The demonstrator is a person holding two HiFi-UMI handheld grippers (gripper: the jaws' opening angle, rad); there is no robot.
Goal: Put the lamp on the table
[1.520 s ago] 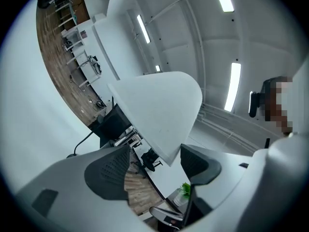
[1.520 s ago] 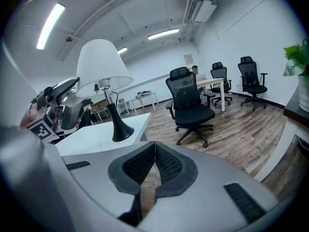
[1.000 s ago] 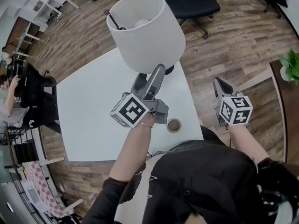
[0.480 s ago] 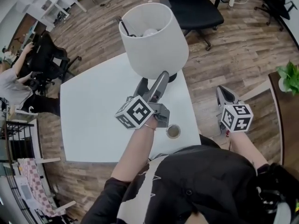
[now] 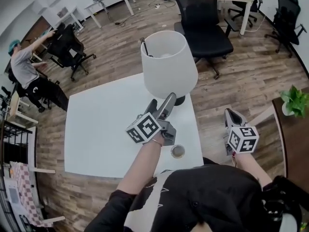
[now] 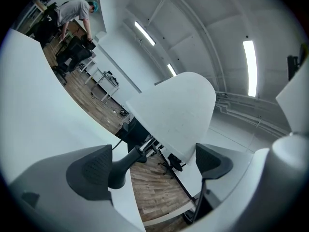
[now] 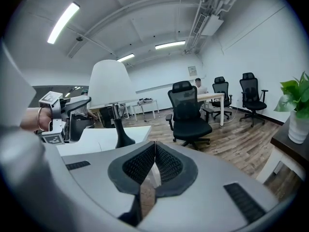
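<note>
Standing lamp (image 5: 169,64), just ahead of left tool (image 5: 163,101)

Reaches the left arm (image 5: 140,170) forward from the body, bare from wrist to past the elbow. Aims the left gripper (image 5: 162,100) toward 1 o'clock, jaws spread wide apart. Carries the marker cube (image 5: 144,128) just above the wrist. Holds the right gripper (image 5: 227,114) out at 3 o'clock from the left one, a little closer to the body, aimed near 11 o'clock. Squeezes its jaws tight together, pad against pad. Tucks the right arm (image 5: 253,166) in close, bare near the wrist, dark sleeve farther back.
</note>
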